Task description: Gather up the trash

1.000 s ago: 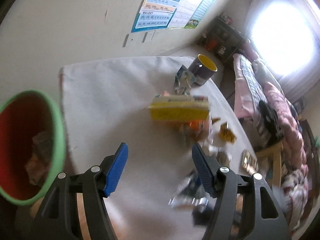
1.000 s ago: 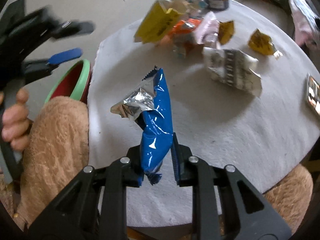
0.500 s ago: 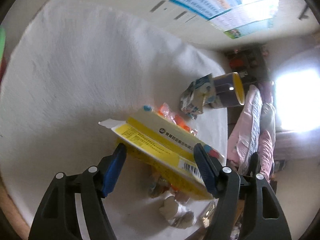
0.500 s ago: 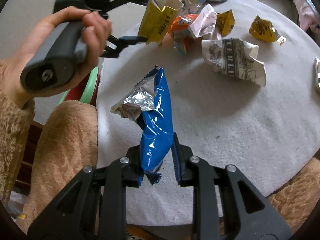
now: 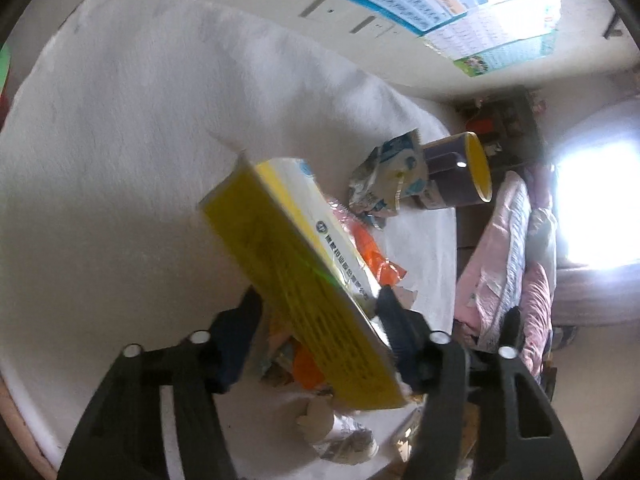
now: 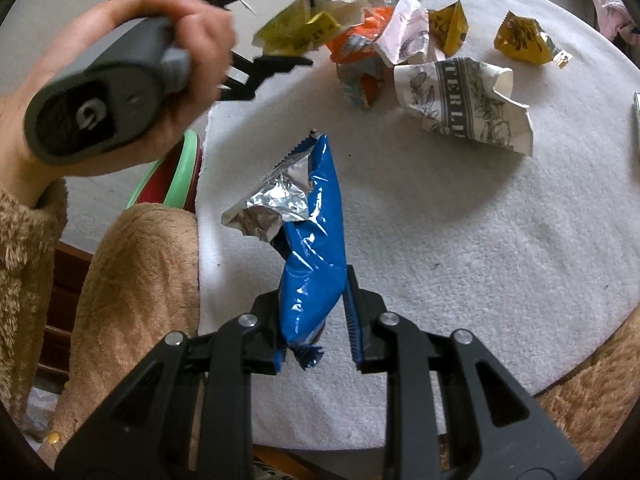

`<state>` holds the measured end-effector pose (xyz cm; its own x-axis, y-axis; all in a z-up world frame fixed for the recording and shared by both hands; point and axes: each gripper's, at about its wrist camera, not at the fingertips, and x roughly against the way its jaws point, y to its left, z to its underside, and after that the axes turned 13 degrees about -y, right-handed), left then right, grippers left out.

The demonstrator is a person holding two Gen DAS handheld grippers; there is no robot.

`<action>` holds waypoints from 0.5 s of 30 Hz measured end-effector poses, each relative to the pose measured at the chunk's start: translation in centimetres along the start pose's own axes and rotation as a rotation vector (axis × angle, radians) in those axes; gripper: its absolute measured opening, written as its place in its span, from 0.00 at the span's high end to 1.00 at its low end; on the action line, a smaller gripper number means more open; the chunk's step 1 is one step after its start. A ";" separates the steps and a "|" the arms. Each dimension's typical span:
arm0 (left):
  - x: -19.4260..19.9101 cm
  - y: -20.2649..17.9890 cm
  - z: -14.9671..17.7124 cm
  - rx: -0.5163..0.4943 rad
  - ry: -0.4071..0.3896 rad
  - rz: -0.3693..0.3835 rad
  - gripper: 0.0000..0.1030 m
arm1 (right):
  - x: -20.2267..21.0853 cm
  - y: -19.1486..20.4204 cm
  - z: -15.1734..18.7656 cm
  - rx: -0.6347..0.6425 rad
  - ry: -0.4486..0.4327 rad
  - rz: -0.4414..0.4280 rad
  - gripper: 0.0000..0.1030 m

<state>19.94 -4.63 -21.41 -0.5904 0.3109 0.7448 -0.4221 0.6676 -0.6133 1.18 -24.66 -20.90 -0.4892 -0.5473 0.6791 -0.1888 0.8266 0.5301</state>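
My left gripper [image 5: 320,316] is shut on a flat yellow carton [image 5: 304,280], held tilted above the white-clothed table [image 5: 120,160]. In the right wrist view the same carton [image 6: 296,32] sits between the left gripper's fingers at the top. My right gripper [image 6: 316,308] is shut on a blue foil wrapper [image 6: 316,248] with a torn silver top, held above the table's near edge. A red bin with a green rim [image 6: 172,180] stands below the table edge at left.
Crumpled wrappers lie on the table: orange [image 6: 356,48], pink-white [image 6: 404,40], two yellow [image 6: 520,40], a printed paper one [image 6: 464,104]. A dark mug with yellow inside [image 5: 460,176] and a blue-white packet [image 5: 388,176] stand at the far edge. My fuzzy sleeve [image 6: 132,280] covers the left.
My left gripper has closed on the yellow carton and raised it off the pile. My right gripper still holds the blue wrapper, barely moved.
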 end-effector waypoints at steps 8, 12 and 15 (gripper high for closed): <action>3.8 0.8 -1.2 -0.142 0.010 0.038 0.68 | -0.5 0.2 0.0 0.006 0.005 0.008 0.76; 6.1 1.8 -0.9 -0.298 0.019 -0.015 0.68 | -0.8 0.6 0.2 0.015 0.009 0.015 0.67; 7.4 2.2 -0.2 -0.474 -0.001 -0.111 0.67 | -0.8 1.1 0.2 0.035 0.000 0.014 0.60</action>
<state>14.82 -0.71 -17.15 -0.5601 0.2204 0.7985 -0.1227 0.9312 -0.3431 1.19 -23.31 -20.94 -0.4920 -0.5353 0.6866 -0.2112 0.8385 0.5024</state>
